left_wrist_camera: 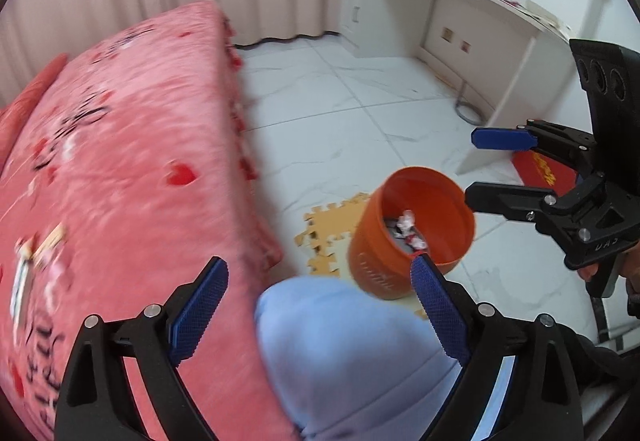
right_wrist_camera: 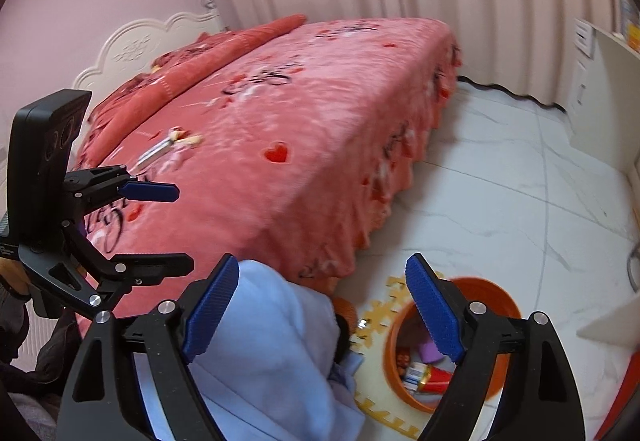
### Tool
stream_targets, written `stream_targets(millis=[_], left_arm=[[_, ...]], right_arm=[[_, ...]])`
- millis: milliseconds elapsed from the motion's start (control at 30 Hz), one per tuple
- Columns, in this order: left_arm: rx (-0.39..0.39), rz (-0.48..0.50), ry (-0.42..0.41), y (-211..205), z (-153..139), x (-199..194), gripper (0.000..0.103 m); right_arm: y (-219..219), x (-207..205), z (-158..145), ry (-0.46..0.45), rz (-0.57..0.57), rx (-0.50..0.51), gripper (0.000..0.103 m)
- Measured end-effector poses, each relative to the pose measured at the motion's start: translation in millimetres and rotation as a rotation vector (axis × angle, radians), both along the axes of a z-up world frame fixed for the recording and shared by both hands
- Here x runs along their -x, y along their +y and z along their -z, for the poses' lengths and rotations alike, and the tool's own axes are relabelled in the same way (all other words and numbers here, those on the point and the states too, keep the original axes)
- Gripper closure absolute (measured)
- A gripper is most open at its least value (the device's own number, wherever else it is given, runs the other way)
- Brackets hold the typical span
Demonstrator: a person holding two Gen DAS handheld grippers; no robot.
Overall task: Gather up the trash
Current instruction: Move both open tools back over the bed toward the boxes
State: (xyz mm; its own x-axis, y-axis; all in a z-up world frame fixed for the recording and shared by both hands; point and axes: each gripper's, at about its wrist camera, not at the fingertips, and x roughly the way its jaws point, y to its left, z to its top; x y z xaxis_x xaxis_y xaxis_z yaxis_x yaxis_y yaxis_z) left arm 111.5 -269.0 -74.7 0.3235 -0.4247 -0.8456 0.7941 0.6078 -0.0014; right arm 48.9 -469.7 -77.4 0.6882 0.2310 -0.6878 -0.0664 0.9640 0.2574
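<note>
Nearest, the left gripper (left_wrist_camera: 320, 305) and right gripper (right_wrist_camera: 322, 315) both hang with jaws spread wide, gripping nothing, above a pale blue cloth (right_wrist_camera: 276, 353). At about four o'clock in the right wrist view, the orange bin (right_wrist_camera: 500, 297) stands on the floor beside a foam mat (right_wrist_camera: 380, 317), already holding wrappers and a red packet, so some collecting looks done. Farther off, near ten o'clock, small litter (right_wrist_camera: 172, 145) lies on the pink bed (right_wrist_camera: 320, 113), apparently left to gather.
</note>
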Motion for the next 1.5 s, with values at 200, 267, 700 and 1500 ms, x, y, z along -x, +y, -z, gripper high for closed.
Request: stream_targets(millis=[200,267,700,1500], left_arm=[[0.009,-0.097,-0.018,53.1,-9.1,0.2,0.008],[0.009,-0.133,-0.023,69.6,-11.8,-0.9,0.008],[0.001,-0.330,-0.023,172.4,-14.1,-7.5,0.008],[-0.017,-0.463,0.004,274.4,-2.9,-100.4,0.008]], right_arm=[[48.2,-19.1,-11.1,-0.014,-0.081,0.001,0.014],[65.9,-26.5,-14.5,-0.016,-0.114,0.002,0.014],[160.5,-70.8,-24.5,-0.021,-0.287,0.010,0.012],[272.2,-189.2,-12.4,0.018,-0.469,0.033,0.012]])
